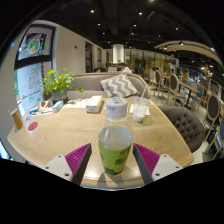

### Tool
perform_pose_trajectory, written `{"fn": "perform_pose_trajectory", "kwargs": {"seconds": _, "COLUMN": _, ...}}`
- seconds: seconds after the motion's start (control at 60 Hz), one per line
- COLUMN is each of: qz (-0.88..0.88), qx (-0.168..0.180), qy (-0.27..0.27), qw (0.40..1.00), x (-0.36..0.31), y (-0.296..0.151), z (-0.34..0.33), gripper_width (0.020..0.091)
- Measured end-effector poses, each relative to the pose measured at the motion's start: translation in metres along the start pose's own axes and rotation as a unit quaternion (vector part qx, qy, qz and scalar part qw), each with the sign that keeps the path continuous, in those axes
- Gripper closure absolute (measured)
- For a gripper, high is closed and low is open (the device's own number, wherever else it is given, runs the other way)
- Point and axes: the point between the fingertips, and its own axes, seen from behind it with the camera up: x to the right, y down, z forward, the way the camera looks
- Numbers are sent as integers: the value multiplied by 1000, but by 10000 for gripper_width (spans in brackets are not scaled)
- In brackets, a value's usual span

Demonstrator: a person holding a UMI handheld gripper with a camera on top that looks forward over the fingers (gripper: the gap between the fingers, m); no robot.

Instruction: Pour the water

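Observation:
A clear plastic bottle (pixel 115 140) with a white cap and a green label stands upright on the wooden table (pixel 60 135), its shadow falling at its base. My gripper (pixel 115 150) has a finger at either side of the bottle, and both fingers press against its label. Magenta pads (pixel 75 157) show along the fingers. A white cup (pixel 140 113) sits on the table beyond the bottle, a little to the right.
A tissue box (pixel 95 103) and a potted plant (pixel 55 82) stand at the far left of the table. A pink round coaster (pixel 32 126) lies on the left. A grey chair (pixel 185 122) is on the right, a sofa with a cushion (pixel 118 86) behind.

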Motion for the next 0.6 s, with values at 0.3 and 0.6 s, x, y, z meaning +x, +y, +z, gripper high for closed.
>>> {"fn": "perform_pose_trajectory", "kwargs": {"seconds": 0.3, "qz": 7, "qx": 15, "qy": 6, "qw": 1000, "x": 7, "y": 1, "z": 23, "gripper_width": 615}}
{"fn": "perform_pose_trajectory", "kwargs": {"seconds": 0.6, "qz": -23, "qx": 5, "qy": 43, "qw": 999, "x": 0, "y": -10, "z": 26, "gripper_width": 702}}
